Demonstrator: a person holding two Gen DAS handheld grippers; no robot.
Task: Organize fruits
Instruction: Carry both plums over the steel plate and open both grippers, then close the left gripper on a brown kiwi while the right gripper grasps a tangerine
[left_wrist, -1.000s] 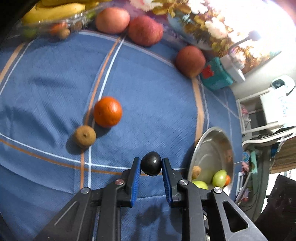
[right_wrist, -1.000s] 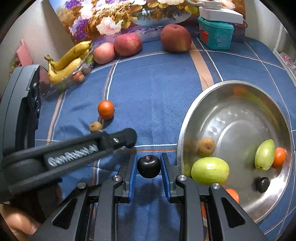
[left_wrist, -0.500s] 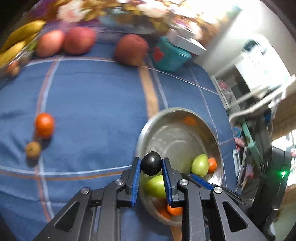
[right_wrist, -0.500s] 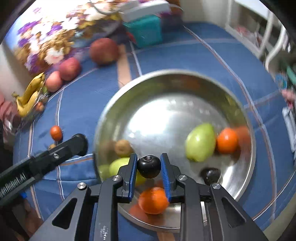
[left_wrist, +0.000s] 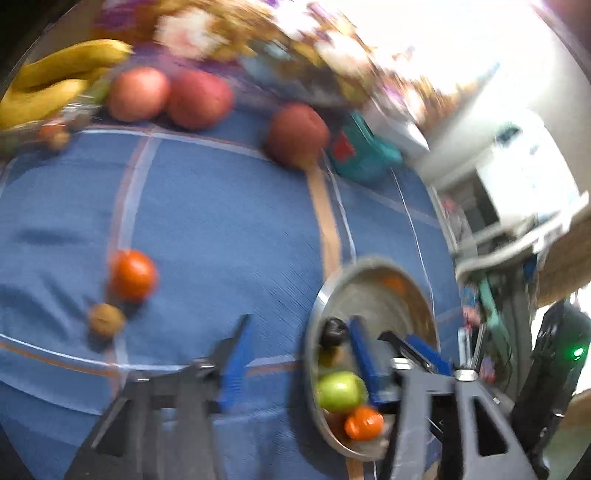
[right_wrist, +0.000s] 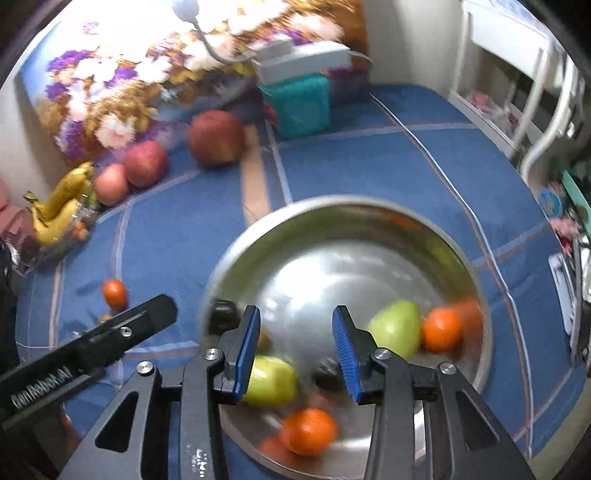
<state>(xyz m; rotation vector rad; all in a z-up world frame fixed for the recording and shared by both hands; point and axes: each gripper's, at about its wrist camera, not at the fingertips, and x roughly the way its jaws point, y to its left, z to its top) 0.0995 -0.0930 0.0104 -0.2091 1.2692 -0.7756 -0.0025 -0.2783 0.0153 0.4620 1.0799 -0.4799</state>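
Observation:
A steel bowl (right_wrist: 476, 295) holds green fruits (right_wrist: 397, 326), oranges (right_wrist: 308, 430) and dark plums. My right gripper (right_wrist: 295, 339) is open and empty above the bowl. A dark plum (right_wrist: 223, 312) lies inside the bowl's left wall; another dark plum (right_wrist: 327, 373) lies near the middle. My left gripper (left_wrist: 295, 350) is open and empty over the bowl's (left_wrist: 314, 332) left rim, with a dark plum (left_wrist: 334, 332) between its fingers' line, free of them. An orange (left_wrist: 133, 275) and a small brown fruit (left_wrist: 107, 319) lie on the blue cloth to the left.
Three red apples (left_wrist: 197, 98) and bananas (left_wrist: 62, 79) lie at the far edge of the cloth. A teal box (right_wrist: 299, 105) and a flowered picture (right_wrist: 129, 81) stand behind them. The table's right edge runs past the bowl. The view is blurred by motion.
Both grippers have opened and let go of their dark plums, which now lie in the bowl. The left gripper's view has swung back to the left.

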